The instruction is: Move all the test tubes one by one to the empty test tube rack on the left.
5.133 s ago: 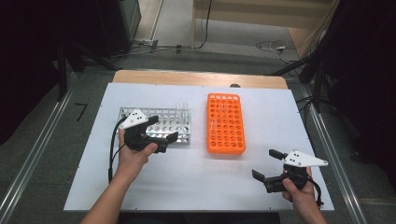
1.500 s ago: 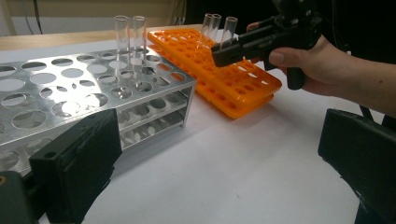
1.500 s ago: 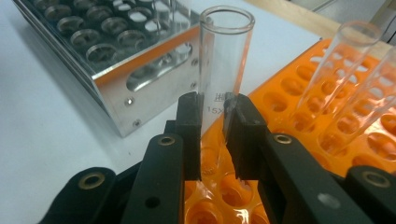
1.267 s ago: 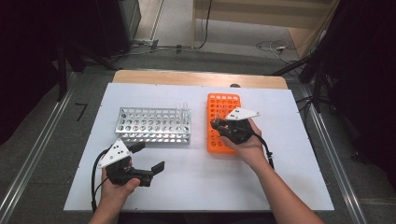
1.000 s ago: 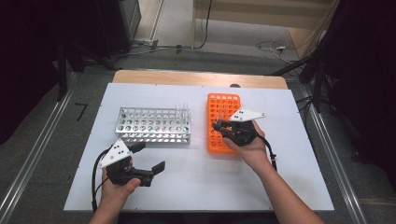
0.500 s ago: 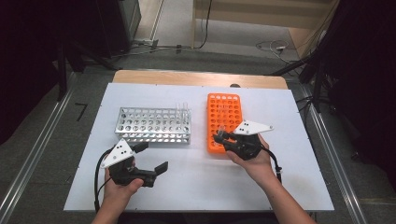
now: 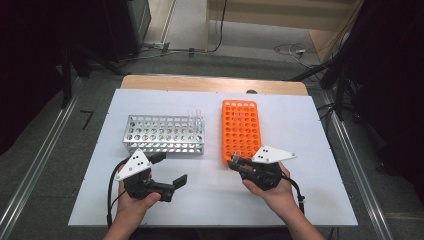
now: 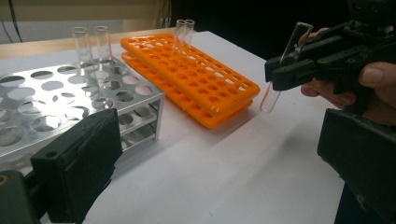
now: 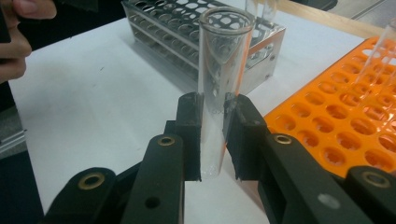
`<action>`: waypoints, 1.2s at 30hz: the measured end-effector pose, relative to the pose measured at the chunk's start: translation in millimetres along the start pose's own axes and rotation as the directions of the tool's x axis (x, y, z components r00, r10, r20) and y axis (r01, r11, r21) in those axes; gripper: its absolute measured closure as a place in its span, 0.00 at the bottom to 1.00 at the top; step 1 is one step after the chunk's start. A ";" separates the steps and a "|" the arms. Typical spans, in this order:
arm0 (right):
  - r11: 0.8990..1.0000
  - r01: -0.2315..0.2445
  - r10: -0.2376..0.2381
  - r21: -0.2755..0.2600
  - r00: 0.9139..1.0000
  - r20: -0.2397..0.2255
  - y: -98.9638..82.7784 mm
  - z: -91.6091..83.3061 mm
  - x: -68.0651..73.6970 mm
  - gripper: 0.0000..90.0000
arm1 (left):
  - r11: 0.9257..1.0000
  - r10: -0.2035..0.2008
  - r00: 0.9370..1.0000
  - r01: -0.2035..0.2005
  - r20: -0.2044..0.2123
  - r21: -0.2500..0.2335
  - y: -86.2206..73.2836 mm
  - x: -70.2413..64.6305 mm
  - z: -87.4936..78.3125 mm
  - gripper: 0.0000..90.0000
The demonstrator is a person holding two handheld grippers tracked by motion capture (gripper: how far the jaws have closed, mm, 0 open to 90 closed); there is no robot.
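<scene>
Right gripper (image 9: 212, 140) clamps a glass tube (image 9: 219, 84) upright above the table, beside the orange rack (image 7: 241, 131). Left gripper (image 7: 167, 170) rests, jaws apart. Beyond, the metal rack (image 7: 165, 135). Squeezing harder could crack the tube; tilting could let it slip.

A white table (image 8: 224, 177) fills the frame. At left stands a metal rack (image 8: 70, 93) with two glass tubes (image 8: 88, 39); just beside it lies an orange rack (image 8: 196, 79) — two tubes upright in it. At upper right, the right gripper (image 8: 299, 70) pinches a tilted glass tube (image 8: 282, 70) — clear of the orange rack.
</scene>
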State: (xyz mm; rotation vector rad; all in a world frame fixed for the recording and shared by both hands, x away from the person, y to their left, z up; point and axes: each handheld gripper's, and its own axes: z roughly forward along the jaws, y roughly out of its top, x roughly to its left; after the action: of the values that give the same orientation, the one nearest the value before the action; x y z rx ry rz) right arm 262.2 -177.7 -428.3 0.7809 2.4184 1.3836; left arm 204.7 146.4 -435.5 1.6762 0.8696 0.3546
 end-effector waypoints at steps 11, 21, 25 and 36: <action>0.996 0.081 -0.081 0.047 0.997 -0.010 -4.7 10.9 24.7 0.82 | 1.000 0.023 0.997 -0.025 0.080 0.017 9.1 -23.5 20.8 0.14; 0.971 0.211 -0.216 0.111 0.976 0.040 -6.7 25.8 49.0 0.82 | 0.997 0.035 0.995 -0.041 0.097 0.063 10.6 -38.3 35.2 0.47; 0.960 0.254 -0.261 0.118 0.965 0.041 -7.5 30.0 55.7 0.82 | 0.995 0.057 0.992 -0.065 0.112 0.075 9.5 -42.8 39.6 0.57; 0.948 0.294 -0.299 0.119 0.954 0.027 -7.5 32.4 64.4 0.82 | 0.989 0.090 0.989 -0.103 0.120 0.111 6.1 -49.2 48.4 0.75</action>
State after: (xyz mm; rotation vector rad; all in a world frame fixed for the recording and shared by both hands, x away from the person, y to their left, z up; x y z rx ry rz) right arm 221.5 -121.2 -448.4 0.4401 2.4721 1.1107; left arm 204.5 77.1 -434.0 1.8327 0.7374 0.2744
